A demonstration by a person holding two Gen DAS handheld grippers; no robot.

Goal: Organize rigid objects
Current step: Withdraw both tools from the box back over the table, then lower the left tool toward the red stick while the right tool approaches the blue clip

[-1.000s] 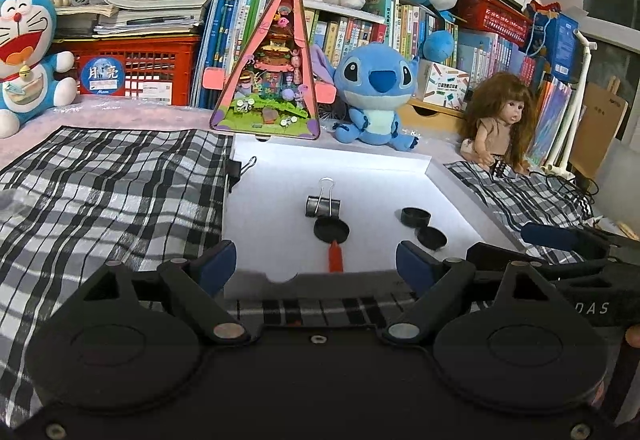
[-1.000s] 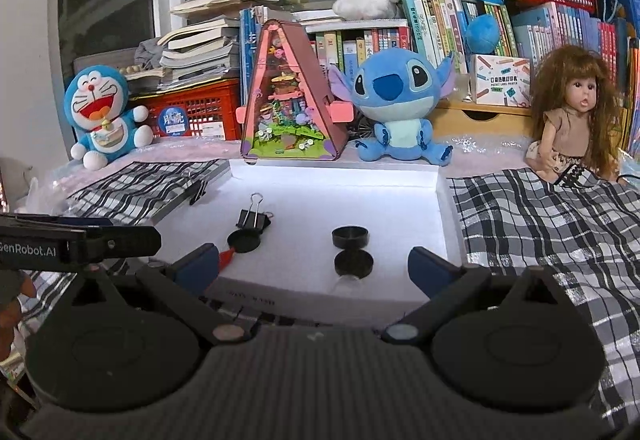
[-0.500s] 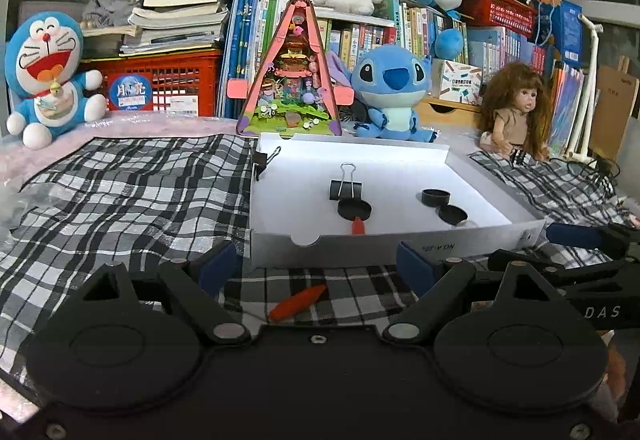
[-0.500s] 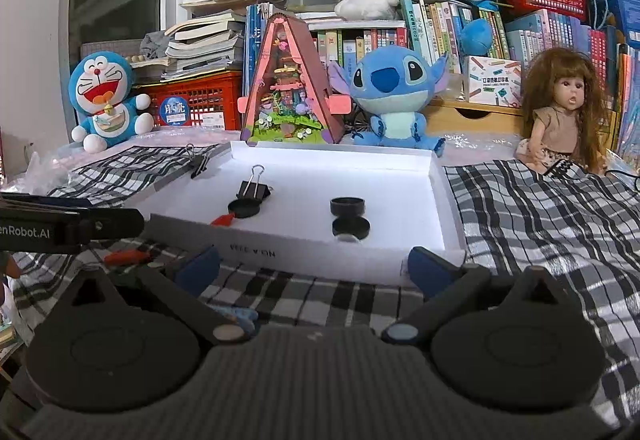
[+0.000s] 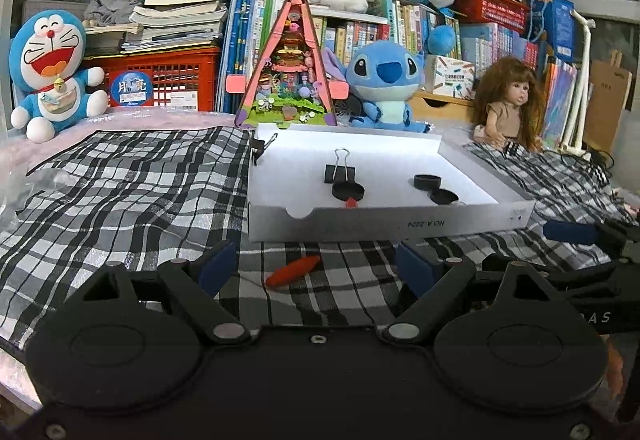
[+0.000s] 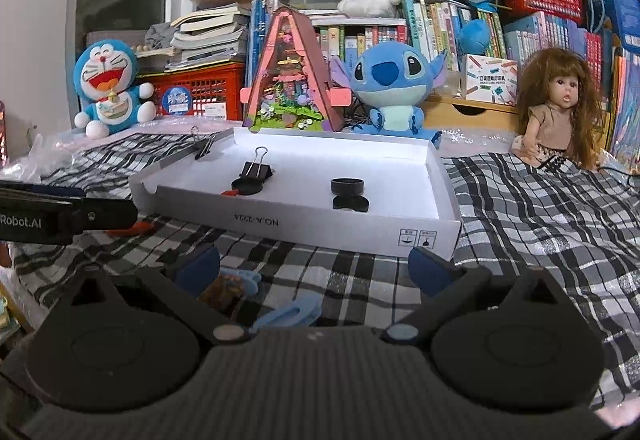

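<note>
A white cardboard tray lies on the checked cloth. In it are a black binder clip, a small black pan with a red handle, and two black round caps. An orange carrot-shaped piece lies on the cloth between my left gripper's fingers. My left gripper is open and empty. My right gripper is open over light blue pieces and a brown piece.
Another binder clip is clipped on the tray's far left corner. Plush toys, a doll, a pink triangular toy house, books and a red crate line the back. The right gripper shows at the right of the left wrist view.
Both grippers have pulled back from over the tray and dropped lower. The tray's front wall, the orange piece and the blue pieces on the cloth have come into view.
</note>
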